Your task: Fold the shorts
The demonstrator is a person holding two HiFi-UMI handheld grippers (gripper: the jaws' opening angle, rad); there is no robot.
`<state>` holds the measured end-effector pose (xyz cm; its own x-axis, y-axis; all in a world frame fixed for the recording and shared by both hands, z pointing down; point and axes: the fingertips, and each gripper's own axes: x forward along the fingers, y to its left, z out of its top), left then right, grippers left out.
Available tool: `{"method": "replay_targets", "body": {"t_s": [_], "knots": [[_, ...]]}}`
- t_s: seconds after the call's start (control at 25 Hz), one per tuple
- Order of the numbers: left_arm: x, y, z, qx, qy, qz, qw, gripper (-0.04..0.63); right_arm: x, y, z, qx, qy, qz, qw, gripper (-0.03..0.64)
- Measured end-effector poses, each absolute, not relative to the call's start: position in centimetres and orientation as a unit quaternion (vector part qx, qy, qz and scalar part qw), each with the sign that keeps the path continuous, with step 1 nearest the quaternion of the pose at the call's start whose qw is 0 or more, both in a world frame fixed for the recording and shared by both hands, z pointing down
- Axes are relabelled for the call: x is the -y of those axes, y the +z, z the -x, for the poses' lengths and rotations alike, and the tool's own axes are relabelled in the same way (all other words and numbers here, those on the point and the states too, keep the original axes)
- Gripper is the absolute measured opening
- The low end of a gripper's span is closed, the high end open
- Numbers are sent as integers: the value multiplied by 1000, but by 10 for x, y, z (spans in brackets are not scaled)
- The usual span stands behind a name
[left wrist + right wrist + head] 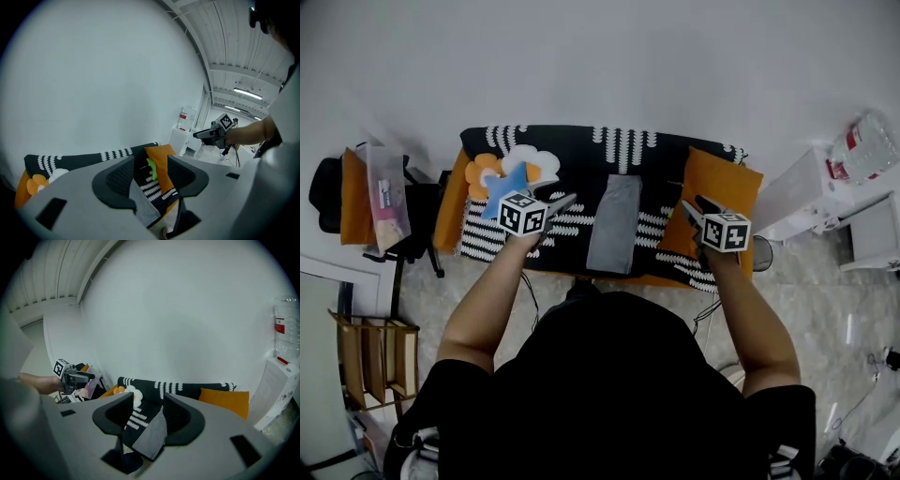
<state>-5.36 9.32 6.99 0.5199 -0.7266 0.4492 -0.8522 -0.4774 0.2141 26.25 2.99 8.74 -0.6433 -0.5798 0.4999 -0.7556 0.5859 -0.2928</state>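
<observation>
Looking steeply down over a person's head and bare forearms toward a low couch or bed under a black cover (628, 150) with white stripes. Grey shorts (615, 223) in the middle of the cover, lying flat as a long narrow strip running away from the person, apparently already folded lengthwise. Orange cushion (712, 187) at the right end, flower-shaped cushions (511, 169) in white, orange and blue at the left end. White wall behind, a clear water bottle (862, 145) off to the right.

Left hand-held gripper (567, 200) held above the cover just left of the shorts, jaws spread wide with nothing between the pads; in its own view only the shorts (143, 206) and the striped cover showing through the gap. Right hand-held gripper (689, 208) held over the inner edge of the orange cushion, right of the shorts, also spread wide and empty, with the grey cloth (152, 439) visible below and beyond its jaws. Neither one touching the fabric.

Probably partway through the task: lengthwise fold seemingly made, crosswise fold not yet made. Likely next: lower both tools onto one end of the strip, pinch a corner in each, lift, and carry that end over to meet the other, keeping the layers square. Needs both jaws catching every layer, since loose thin cloth may slip or splay open.
</observation>
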Motion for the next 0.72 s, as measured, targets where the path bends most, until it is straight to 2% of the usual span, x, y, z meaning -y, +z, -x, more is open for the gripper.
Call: {"method": "replay_targets", "body": {"t_s": [0.72], "knots": [[71,197,151,404,189,-845,294,243,101,221,-173,820,307,-409,255,199]]}}
